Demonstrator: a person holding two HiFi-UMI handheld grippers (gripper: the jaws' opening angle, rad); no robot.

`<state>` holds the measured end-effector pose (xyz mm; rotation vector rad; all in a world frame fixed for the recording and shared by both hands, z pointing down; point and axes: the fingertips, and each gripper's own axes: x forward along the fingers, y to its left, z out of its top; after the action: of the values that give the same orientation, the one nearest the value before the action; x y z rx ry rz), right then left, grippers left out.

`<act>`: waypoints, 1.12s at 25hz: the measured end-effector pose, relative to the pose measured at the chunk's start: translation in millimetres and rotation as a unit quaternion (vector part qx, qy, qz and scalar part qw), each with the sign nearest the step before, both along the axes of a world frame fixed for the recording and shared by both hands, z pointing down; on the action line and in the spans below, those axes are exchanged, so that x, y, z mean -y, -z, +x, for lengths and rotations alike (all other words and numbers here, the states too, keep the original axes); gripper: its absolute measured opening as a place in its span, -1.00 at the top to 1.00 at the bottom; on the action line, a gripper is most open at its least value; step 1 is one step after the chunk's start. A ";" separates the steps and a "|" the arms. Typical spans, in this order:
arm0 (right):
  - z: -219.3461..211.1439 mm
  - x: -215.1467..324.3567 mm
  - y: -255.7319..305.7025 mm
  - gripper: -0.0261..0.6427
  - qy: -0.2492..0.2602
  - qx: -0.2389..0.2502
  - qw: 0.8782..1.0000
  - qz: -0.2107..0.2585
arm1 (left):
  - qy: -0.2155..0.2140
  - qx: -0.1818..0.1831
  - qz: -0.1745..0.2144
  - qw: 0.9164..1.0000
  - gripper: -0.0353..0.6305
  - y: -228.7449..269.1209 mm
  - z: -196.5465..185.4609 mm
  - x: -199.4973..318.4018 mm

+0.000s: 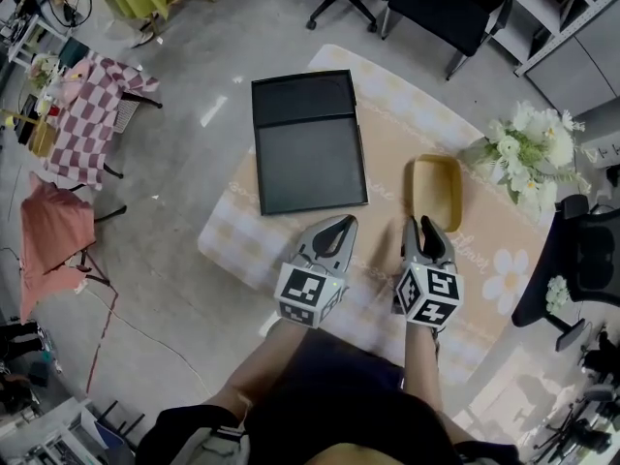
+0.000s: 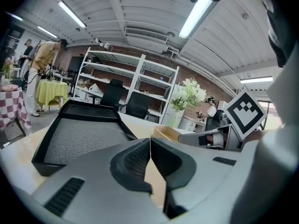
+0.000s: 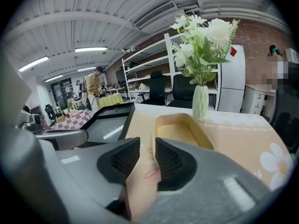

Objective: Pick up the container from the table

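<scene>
The container [image 1: 435,190] is a shallow tan oblong tray lying on the beige tablecloth, right of centre. My right gripper [image 1: 426,226] hovers just before its near end, jaws open with a narrow gap and only cloth showing between them. In the right gripper view the container [image 3: 182,129] lies straight ahead of the right gripper [image 3: 147,141], its near rim behind the right-hand jaw. My left gripper [image 1: 341,223] is shut and empty, beside the right one, near the black tray's front corner. In the left gripper view the left gripper [image 2: 150,141] has its tips together.
A large black tray [image 1: 308,143] sits on the far left part of the table [image 1: 387,124]. A vase of white flowers [image 1: 528,153] stands at the right edge, just beyond the container. Office chairs [image 1: 572,260] surround the table. A person stands far off in the room.
</scene>
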<state>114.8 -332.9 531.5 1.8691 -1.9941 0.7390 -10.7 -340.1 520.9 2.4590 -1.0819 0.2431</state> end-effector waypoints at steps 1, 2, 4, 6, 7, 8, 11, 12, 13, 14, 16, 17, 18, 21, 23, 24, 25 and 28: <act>-0.4 1.3 -2.4 0.62 0.001 -0.002 1.000 -0.004 | 0.002 0.000 -0.004 1.000 0.86 -2.4 -0.8 -0.4; -0.6 2.6 -4.7 0.61 0.002 -0.004 1.000 -0.008 | 0.004 0.000 -0.008 1.000 0.86 -4.7 -1.5 -0.7; 0.0 5.7 -9.5 0.61 0.003 -0.011 1.000 -0.016 | 0.006 0.002 -0.015 1.000 0.86 -8.4 -2.5 0.1; 0.9 8.9 -14.7 0.61 0.003 -0.019 0.999 -0.028 | 0.007 0.002 -0.019 1.000 0.86 -11.0 -2.9 2.5; 1.2 10.5 -16.8 0.61 0.005 -0.024 0.999 -0.034 | 0.007 0.001 -0.021 1.000 0.86 -11.7 -2.7 3.9; 1.3 12.0 -18.5 0.61 0.007 -0.029 0.999 -0.039 | 0.008 0.000 -0.022 1.000 0.86 -12.4 -2.4 5.2; 0.1 16.3 -22.0 0.61 0.011 -0.036 0.998 -0.047 | 0.010 -0.003 -0.028 1.000 0.86 -15.5 -2.1 7.3; -0.1 17.8 -23.1 0.61 0.011 -0.036 0.998 -0.050 | 0.011 -0.004 -0.030 0.999 0.86 -16.6 -2.2 7.8; 0.0 19.4 -24.2 0.61 0.011 -0.036 0.998 -0.053 | 0.012 -0.004 -0.032 0.999 0.86 -17.5 -2.1 8.4; 0.1 20.9 -25.5 0.61 0.012 -0.037 0.998 -0.056 | 0.013 -0.004 -0.033 0.999 0.86 -18.4 -2.0 9.0; 0.2 23.6 -28.0 0.61 0.014 -0.040 0.997 -0.065 | 0.016 -0.004 -0.035 0.999 0.86 -19.8 -2.6 10.6; 0.1 24.5 -29.3 0.61 0.015 -0.041 0.997 -0.070 | 0.017 -0.004 -0.036 0.999 0.86 -20.3 -3.3 11.6; 0.0 25.1 -30.6 0.61 0.016 -0.043 0.996 -0.075 | 0.019 -0.004 -0.037 0.999 0.86 -20.6 -4.0 12.7; -0.7 26.1 -32.8 0.61 0.019 -0.046 0.995 -0.086 | 0.022 -0.004 -0.039 0.999 0.86 -22.2 -5.2 15.0; -1.2 25.9 -34.1 0.61 0.021 -0.047 0.994 -0.094 | 0.023 -0.005 -0.040 0.999 0.86 -22.7 -5.1 15.5; -1.0 25.7 -34.9 0.61 0.022 -0.047 0.994 -0.098 | 0.023 -0.005 -0.040 0.999 0.86 -22.9 -4.6 15.4; -0.3 25.7 -35.7 0.62 0.021 -0.048 0.993 -0.103 | 0.023 -0.006 -0.040 0.999 0.86 -23.2 -3.9 15.2; 3.9 25.9 -37.0 0.75 0.014 -0.056 0.992 -0.112 | 0.022 -0.006 -0.041 0.999 0.86 -23.6 -2.1 15.1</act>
<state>118.8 -358.7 568.5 1.7109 -1.7852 0.7955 -12.8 -355.3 544.5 2.3589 -1.0969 0.2546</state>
